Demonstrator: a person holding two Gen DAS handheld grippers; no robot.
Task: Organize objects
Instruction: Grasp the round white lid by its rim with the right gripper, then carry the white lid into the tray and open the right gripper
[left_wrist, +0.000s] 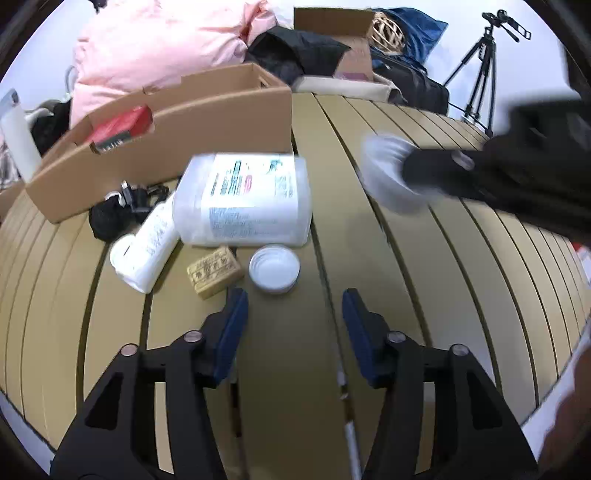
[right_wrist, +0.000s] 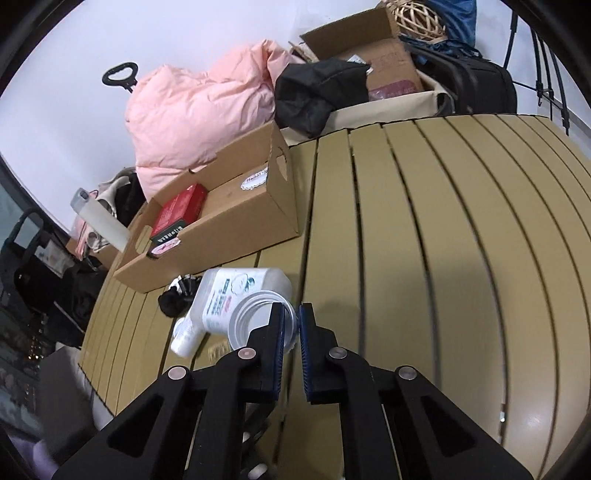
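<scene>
1. Where the slatted bench (left_wrist: 369, 258) meets the clutter, an open cardboard box (left_wrist: 207, 122) holds a red packet (left_wrist: 122, 125); nothing else shows inside it from my left view.
2. Right tongs (right_wrist: 297, 332): pressed onto the rim of a clear plastic jar (right_wrist: 255, 317), mouth open. From the left view this jar is motion-blurred.
3. Left tongs (left_wrist: 295, 310): spread, nothing between them, above bare bench just short of a shallow round lid (left_wrist: 274, 271).
4. Large translucent jug (left_wrist: 243, 199) lies on its side, printed label up, before the box.
5. White bottle (left_wrist: 146, 254) lies beside it; a small tan block (left_wrist: 214, 271) sits nearby.
6. Black bundle (left_wrist: 114, 214) by the box: cannot identify.
</scene>
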